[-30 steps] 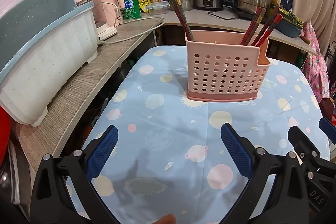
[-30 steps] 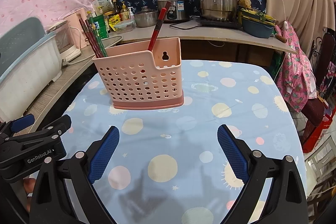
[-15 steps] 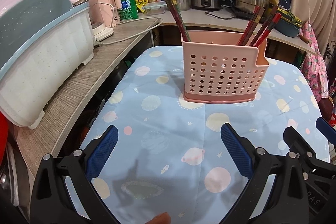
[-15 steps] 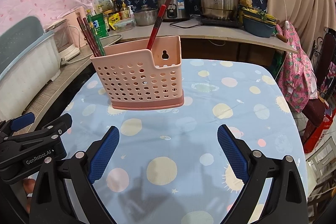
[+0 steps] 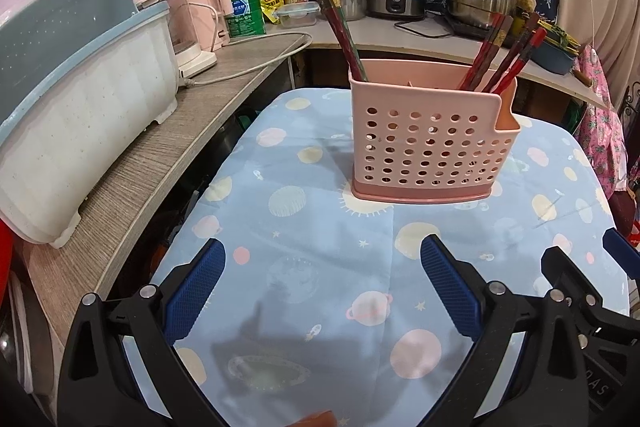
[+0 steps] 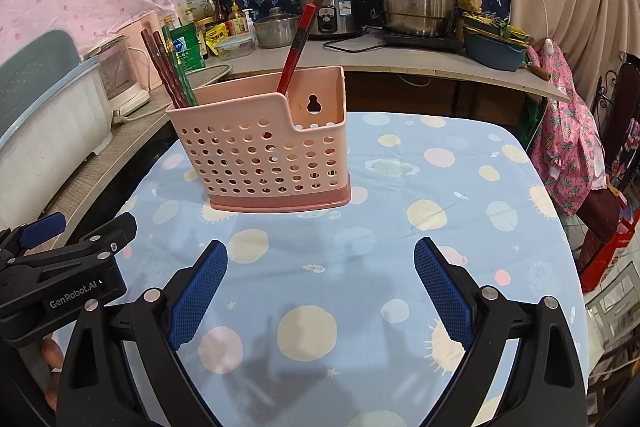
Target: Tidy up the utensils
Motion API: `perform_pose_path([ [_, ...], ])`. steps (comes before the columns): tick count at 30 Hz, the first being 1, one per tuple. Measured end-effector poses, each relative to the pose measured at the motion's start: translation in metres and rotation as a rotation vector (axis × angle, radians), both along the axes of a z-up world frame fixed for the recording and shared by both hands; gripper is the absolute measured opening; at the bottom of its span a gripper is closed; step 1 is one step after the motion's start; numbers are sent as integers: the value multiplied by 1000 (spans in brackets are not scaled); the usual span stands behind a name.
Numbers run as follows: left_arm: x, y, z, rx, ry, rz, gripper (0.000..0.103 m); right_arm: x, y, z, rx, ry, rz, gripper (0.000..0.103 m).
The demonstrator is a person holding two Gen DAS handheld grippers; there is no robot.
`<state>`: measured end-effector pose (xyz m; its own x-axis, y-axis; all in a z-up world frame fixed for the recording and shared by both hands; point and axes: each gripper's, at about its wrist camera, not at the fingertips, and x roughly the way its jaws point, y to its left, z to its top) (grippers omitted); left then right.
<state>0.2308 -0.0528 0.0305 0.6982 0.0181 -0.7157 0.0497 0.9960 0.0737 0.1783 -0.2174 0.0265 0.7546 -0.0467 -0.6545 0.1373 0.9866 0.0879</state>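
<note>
Lower ends of chopsticks (image 5: 340,27) hidden inside pink holder (image 5: 428,147). At nine o'clock, dish tub (image 5: 80,107) cut by frame edge. Rice cooker (image 6: 328,7) label too small to read.

The left gripper (image 5: 322,285) and right gripper (image 6: 320,283) share one build: black plastic arms studded with silver screws and tipped with blue, cross-hatched pads (image 5: 195,290). White "GenRobot.AI" lettering marks the left gripper's side (image 6: 76,301). Bare fingertips (image 6: 51,355) show below it.
</note>
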Motion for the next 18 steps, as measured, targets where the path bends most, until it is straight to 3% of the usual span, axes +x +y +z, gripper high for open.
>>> perform_pose_path([
  [10, 3, 10, -2, -31, 15, 28, 94, 3, 0, -1, -4, 3, -1, 91],
  [18, 0, 11, 2, -17, -20, 24, 94, 3, 0, -1, -5, 2, -1, 91],
])
